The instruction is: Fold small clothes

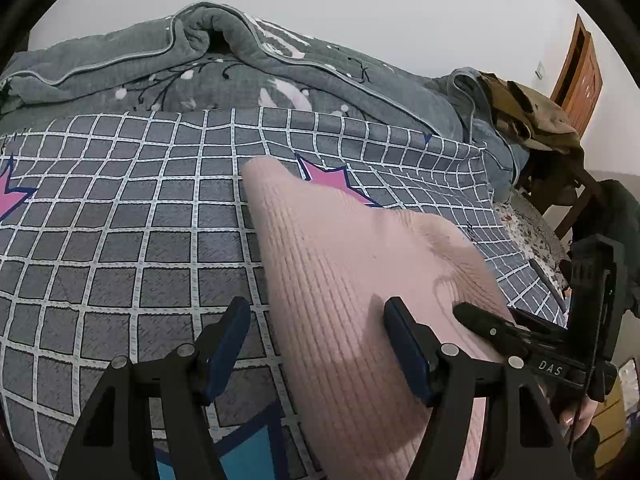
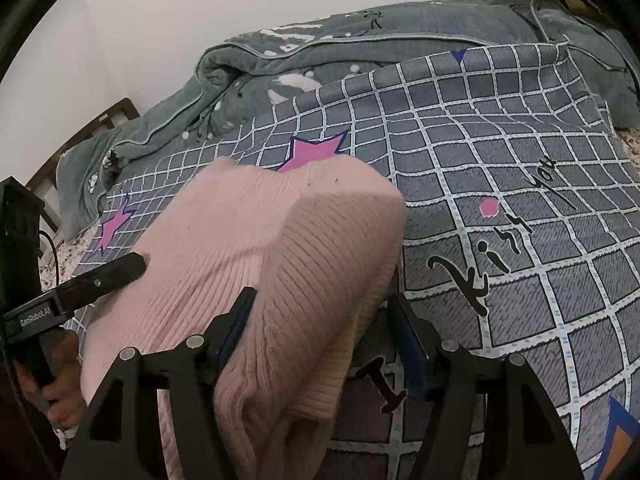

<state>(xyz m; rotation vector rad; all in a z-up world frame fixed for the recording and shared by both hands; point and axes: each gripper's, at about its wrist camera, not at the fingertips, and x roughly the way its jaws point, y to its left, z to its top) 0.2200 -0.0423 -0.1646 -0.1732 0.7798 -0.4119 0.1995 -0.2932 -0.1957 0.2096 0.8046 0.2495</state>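
Observation:
A pink ribbed knit garment (image 1: 340, 264) lies on the grey checked bed sheet (image 1: 120, 220), partly folded over itself. My left gripper (image 1: 316, 332) is open; its right finger rests on the garment's near part and its left finger is over the sheet. In the right wrist view the garment (image 2: 280, 248) bulges up in a thick fold. My right gripper (image 2: 324, 336) is open and straddles the garment's near right edge. The left gripper's finger (image 2: 116, 272) touches the garment's left side there. The right gripper's finger (image 1: 492, 328) shows at the garment's right side in the left wrist view.
A rumpled grey quilt (image 1: 240, 64) lies along the far side of the bed. A wooden chair with clothes (image 1: 532, 120) stands at the right, near a brown door (image 1: 580, 76). A wooden headboard (image 2: 80, 136) shows at the left.

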